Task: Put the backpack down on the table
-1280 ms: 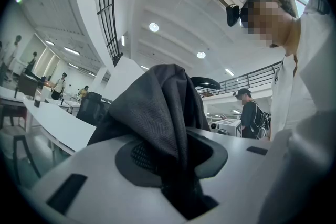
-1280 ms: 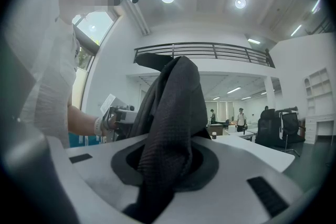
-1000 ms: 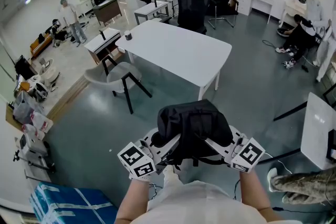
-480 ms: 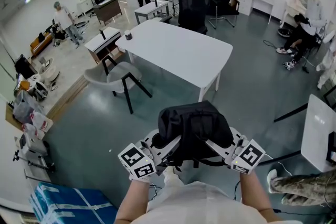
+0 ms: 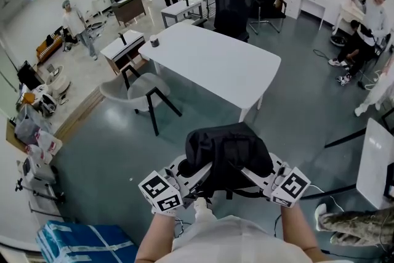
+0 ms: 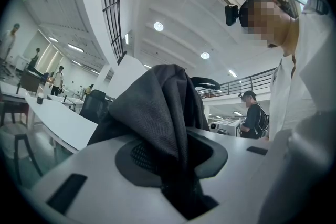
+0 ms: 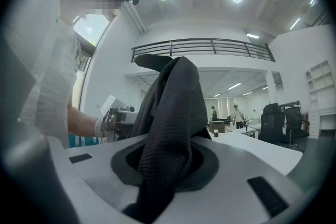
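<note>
A black backpack (image 5: 226, 149) hangs in the air between my two grippers, over the grey floor and short of the white table (image 5: 212, 61). My left gripper (image 5: 196, 177) is shut on a fold of its dark fabric (image 6: 157, 113) at its left side. At the right side my right gripper (image 5: 251, 173) is likewise shut on the bag's fabric (image 7: 170, 113). In both gripper views the cloth fills the gap between the jaws and rises above them. The table stands ahead, bare except for a small dark cup (image 5: 154, 42) near its far left corner.
A grey chair (image 5: 132, 90) stands at the table's left side, black office chairs (image 5: 233, 6) at its far end. Another white table edge (image 5: 373, 160) is at the right. People (image 5: 72, 18) stand and sit around the room. Blue packs (image 5: 80, 243) lie at bottom left.
I have moved forward with the backpack, so the white table sits lower and nearer in the head view. Both grips on the bag are unchanged.
</note>
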Available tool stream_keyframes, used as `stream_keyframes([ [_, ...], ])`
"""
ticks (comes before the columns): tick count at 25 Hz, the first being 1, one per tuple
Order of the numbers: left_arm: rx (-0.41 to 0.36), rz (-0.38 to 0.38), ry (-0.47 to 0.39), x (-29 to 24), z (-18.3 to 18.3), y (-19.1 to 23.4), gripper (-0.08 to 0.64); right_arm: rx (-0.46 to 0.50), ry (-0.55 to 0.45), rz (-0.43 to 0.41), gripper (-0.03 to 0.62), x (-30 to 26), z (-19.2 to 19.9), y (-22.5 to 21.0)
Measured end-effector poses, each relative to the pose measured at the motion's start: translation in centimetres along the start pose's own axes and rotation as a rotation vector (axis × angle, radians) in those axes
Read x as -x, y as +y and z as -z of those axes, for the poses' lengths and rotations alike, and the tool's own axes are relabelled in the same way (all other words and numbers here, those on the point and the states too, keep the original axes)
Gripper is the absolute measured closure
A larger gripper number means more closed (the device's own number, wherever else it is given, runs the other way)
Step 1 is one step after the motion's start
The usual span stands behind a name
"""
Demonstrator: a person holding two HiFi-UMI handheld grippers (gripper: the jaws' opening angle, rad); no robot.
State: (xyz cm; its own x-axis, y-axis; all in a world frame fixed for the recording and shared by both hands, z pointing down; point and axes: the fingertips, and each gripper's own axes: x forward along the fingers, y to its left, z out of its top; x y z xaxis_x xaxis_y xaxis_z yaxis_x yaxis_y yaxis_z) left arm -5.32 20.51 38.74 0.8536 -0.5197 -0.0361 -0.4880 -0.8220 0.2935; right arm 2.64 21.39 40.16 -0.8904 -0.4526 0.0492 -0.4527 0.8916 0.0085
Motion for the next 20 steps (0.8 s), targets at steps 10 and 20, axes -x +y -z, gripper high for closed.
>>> stream_keyframes([
  [10, -0.002, 0.005, -0.004, 1.7, -2.9, 7.5, 0.439, 0.0, -0.003, 0.007, 0.503, -7.6, -0.9, -2.7],
  [20, -0.023, 0.016, -0.016, 4.8, -5.2, 13.7, 0.439, 0.016, -0.011, 0.01, 0.503, -14.8, -1.4, -3.5],
])
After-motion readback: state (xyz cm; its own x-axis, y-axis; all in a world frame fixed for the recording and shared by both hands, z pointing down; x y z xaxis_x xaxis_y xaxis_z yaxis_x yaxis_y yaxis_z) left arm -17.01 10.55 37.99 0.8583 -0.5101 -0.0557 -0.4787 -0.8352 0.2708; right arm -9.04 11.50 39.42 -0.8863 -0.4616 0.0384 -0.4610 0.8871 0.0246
